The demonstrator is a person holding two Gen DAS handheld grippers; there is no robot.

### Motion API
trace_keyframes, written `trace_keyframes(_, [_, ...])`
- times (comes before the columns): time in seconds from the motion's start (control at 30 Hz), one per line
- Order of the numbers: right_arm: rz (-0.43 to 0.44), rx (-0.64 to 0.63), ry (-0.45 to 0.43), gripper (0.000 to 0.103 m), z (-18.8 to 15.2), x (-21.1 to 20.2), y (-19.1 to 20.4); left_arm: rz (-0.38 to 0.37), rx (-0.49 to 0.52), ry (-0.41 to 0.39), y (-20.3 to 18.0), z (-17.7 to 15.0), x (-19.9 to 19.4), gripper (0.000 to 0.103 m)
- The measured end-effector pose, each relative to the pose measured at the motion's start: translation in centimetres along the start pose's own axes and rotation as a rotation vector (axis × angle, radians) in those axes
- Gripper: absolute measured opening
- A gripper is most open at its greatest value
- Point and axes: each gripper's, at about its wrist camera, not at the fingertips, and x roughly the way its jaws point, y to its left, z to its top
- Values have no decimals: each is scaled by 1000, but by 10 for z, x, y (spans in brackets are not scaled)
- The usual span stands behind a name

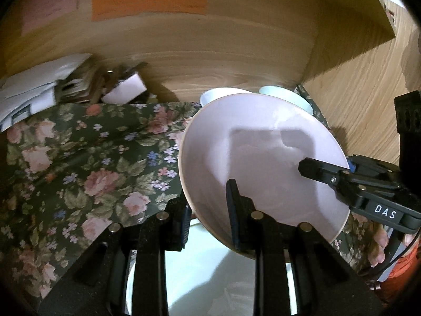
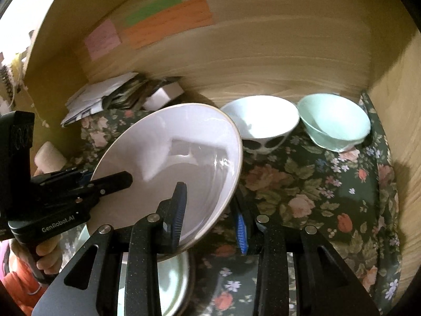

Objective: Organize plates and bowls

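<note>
A pale pink plate (image 1: 263, 155) is held tilted above the floral cloth; it also shows in the right wrist view (image 2: 168, 163). My left gripper (image 1: 210, 213) has one finger inside the plate and one outside its rim, closed on it. My right gripper (image 2: 210, 210) straddles the opposite rim the same way, and shows in the left wrist view (image 1: 323, 171). A pale green plate (image 1: 205, 271) lies below the pink one. A white bowl (image 2: 260, 121) and a mint bowl (image 2: 334, 121) stand at the back.
The floral cloth (image 2: 315, 192) covers the floor of a wooden compartment (image 2: 263, 52). A pile of papers and small boxes (image 2: 118, 94) sits at the back left. Coloured sticky notes (image 2: 168, 21) are on the back wall. The right wall (image 2: 402, 105) is near the mint bowl.
</note>
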Motion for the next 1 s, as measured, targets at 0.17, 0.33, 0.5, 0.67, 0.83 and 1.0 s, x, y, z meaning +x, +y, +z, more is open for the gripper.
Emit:
trace_keyframes(0.17, [24, -28, -1, 30, 0, 1, 17, 22, -22, -27, 12, -9, -18, 25])
trace_keyframes(0.33, [46, -59, 0, 30, -1, 3, 36, 43, -50, -54, 26, -19, -35, 25])
trace_keyframes(0.5, [70, -90, 7, 30, -2, 7, 57, 66, -73, -76, 40, -31, -50, 25])
trace_keyframes(0.67, [97, -121, 17, 30, -3, 13, 79, 89, -101, -95, 56, -42, -64, 25])
trace_keyframes(0.83, [124, -156, 30, 30, -4, 19, 100, 119, -136, -107, 74, -55, -77, 25])
trace_keyframes(1.0, [151, -189, 45, 30, -6, 26, 121, 141, -175, -120, 91, -67, -90, 25])
